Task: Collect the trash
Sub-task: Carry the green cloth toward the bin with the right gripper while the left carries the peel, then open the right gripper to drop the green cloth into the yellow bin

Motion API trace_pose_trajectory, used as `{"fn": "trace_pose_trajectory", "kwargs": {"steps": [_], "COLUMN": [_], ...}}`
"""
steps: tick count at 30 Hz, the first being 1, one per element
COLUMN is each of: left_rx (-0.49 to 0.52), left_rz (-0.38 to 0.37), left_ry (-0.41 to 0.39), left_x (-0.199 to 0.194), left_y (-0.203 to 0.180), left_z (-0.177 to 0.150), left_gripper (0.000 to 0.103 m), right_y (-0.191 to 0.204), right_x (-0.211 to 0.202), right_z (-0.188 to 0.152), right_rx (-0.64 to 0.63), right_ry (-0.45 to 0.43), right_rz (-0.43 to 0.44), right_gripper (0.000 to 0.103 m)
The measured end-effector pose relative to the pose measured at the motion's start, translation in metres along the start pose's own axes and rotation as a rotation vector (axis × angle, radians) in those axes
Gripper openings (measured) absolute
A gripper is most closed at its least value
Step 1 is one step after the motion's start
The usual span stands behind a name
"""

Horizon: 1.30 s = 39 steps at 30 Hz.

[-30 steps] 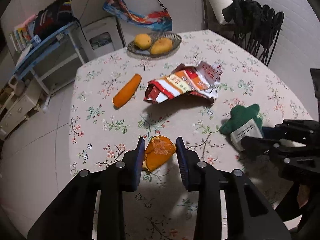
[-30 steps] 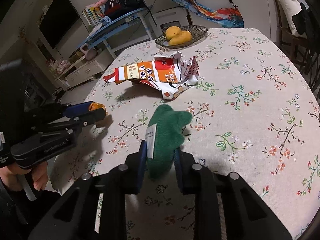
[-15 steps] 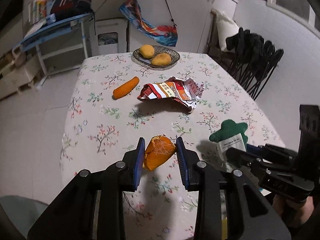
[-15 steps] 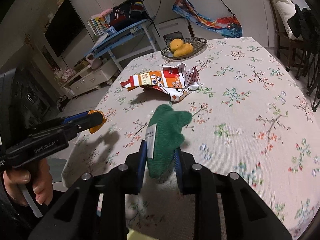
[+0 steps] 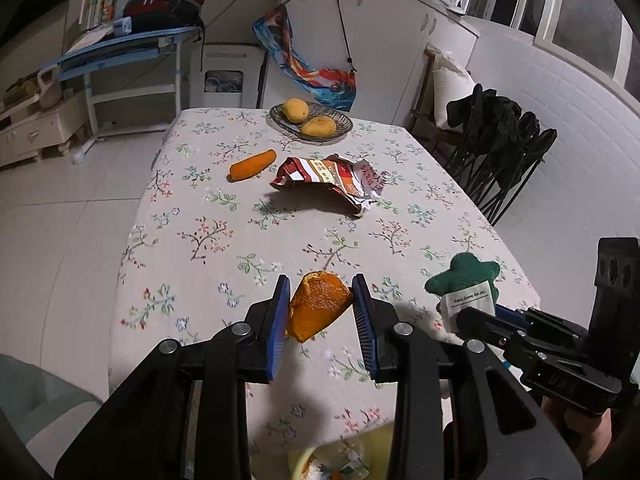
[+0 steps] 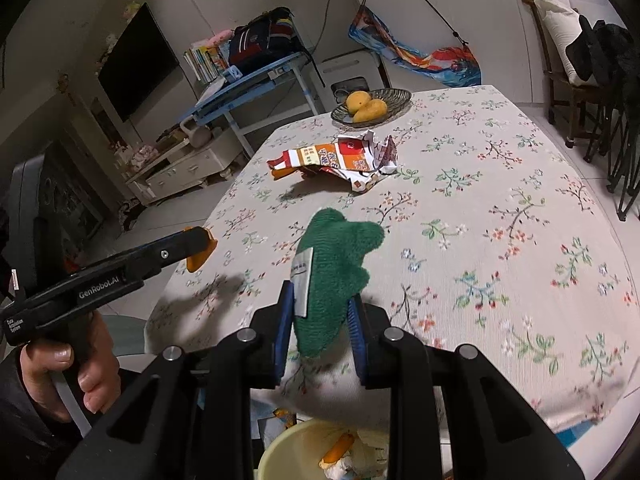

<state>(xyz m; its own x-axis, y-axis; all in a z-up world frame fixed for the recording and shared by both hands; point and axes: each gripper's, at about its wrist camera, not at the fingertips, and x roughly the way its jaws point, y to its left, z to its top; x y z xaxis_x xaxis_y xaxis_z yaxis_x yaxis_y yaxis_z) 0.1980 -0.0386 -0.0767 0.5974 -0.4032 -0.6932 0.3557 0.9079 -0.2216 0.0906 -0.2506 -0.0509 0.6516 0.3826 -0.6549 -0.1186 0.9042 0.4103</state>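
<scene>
A table (image 5: 192,216) draped in a floral cloth fills most of both wrist views, its near edge just under the grippers. Below that edge stands a pale yellow bin (image 6: 280,456) with scraps already inside it. Toward the far end of the table sits a dark glass dish (image 5: 340,122) holding two mangoes (image 5: 318,126). In the middle of the cloth lies a crumpled snack wrapper (image 5: 332,178), red, orange and white, with a carrot (image 5: 253,165) lying just beside it on the left.

The right gripper (image 6: 320,322) has its jaws closed on a green knitted item (image 6: 338,268) with a white paper tag; it hangs clear of the cloth above the table's near edge, over the bin. The left gripper (image 5: 322,320) is clamped on a piece of orange peel (image 5: 318,306), which is also lifted off the table near the front edge. In the right wrist view, a hand (image 6: 64,372) wraps the left gripper's handle at the lower left, and the peel shows as an orange tip at the end of its fingers.
</scene>
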Motion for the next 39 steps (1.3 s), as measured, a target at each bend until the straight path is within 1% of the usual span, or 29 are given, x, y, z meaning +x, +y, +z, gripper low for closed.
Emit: {"fn": "trace_pose_trajectory", "kwargs": {"steps": [5,14,20,31,34,39], "left_rx": [-0.007,-0.018,-0.022,-0.016,-0.012,-0.013], "left_rz": [-0.005,-0.019,-0.025,-0.032,-0.035,-0.038], "left_ry": [0.002,-0.006,-0.011,-0.024,-0.027,-0.034], "left_x": [-0.010,-0.031,-0.040,-0.052,-0.056,-0.062], "left_y": [-0.004,-0.010,-0.011,-0.016,-0.017,-0.018], "left_z": [-0.015,-0.041,-0.051,-0.060,-0.064,-0.067], "left_gripper": [0.030,0.030,0.030,0.030,0.030,0.030], "right_y": [0.006,0.007,0.013,0.025,0.028,0.034], "right_x": [-0.011,-0.031,-0.038,-0.033,-0.024,-0.017], "right_z": [-0.014,-0.036,-0.054,-0.082,-0.092,-0.106], "right_rx": [-0.015,-0.005,-0.012,-0.043,-0.050,-0.067], "right_ry": [0.001,0.010,0.039,0.140,0.204,0.268], "right_rz": [-0.003,-0.004,-0.002,-0.007,-0.013,-0.027], "right_gripper": [0.026,0.027,0.027,0.027,0.027,0.027]}}
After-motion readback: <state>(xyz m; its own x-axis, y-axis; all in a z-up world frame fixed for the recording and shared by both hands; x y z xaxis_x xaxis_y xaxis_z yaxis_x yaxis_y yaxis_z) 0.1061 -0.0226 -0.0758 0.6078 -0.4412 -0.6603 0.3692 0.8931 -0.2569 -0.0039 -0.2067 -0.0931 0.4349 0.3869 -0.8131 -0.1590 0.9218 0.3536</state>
